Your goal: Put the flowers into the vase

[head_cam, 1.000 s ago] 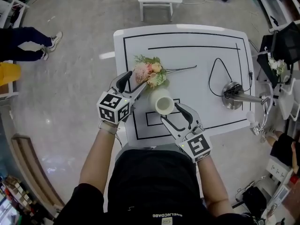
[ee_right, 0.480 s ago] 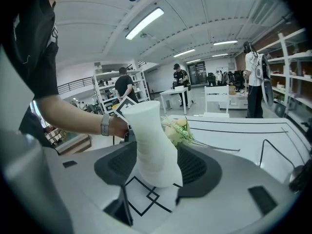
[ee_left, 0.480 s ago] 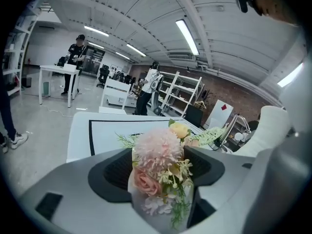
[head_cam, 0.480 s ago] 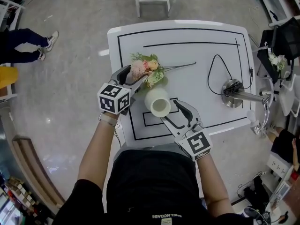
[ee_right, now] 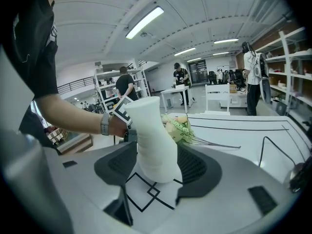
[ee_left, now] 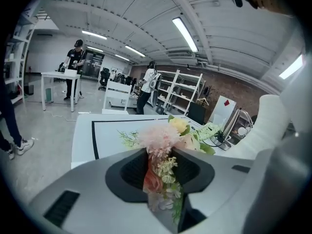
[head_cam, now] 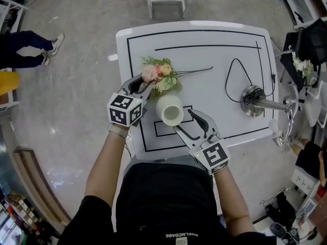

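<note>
I see a white desk point(head_cam: 225, 50) ruled with black lines. The flowers point(head_cam: 159, 76) are pale pink, peach and yellow, with green leaves and dark stems. The vase point(head_cam: 169, 110) is plain white. The left gripper point(head_cam: 144, 84) and right gripper point(head_cam: 185, 119) are grey with black pads, each bearing a cube point(head_cam: 124, 116) of black-and-white square markers. The floor point(head_cam: 66, 111) is glossy grey.

In the left gripper view the vase point(ee_left: 274, 126) is blurred, its base hidden behind the left gripper point(ee_left: 164, 154)
</note>
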`<action>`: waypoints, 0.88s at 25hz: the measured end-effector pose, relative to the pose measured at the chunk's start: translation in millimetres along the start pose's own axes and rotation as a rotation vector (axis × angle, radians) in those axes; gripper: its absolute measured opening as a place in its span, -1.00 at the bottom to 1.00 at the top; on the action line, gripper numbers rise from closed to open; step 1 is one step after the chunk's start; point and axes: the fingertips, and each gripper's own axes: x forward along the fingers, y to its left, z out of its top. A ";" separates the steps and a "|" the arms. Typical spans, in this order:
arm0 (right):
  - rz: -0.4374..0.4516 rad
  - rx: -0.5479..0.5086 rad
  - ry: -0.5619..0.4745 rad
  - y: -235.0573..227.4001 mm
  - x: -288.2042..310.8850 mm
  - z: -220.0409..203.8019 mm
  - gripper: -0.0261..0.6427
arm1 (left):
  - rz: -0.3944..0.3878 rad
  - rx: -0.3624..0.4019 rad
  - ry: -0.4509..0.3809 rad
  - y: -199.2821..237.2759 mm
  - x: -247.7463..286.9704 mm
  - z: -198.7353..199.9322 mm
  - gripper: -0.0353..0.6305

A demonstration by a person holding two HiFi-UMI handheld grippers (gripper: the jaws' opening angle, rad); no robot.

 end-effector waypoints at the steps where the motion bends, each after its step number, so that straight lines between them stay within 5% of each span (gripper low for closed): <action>1: 0.000 0.002 0.002 -0.3 -1.0 -1.0 -0.18 | 0.004 0.007 -0.004 -0.9 -0.9 0.9 -0.48; 22: 0.021 0.034 -0.023 13.9 -4.2 -3.9 -0.18 | 0.110 0.207 -0.069 -0.7 -84.7 61.2 -0.61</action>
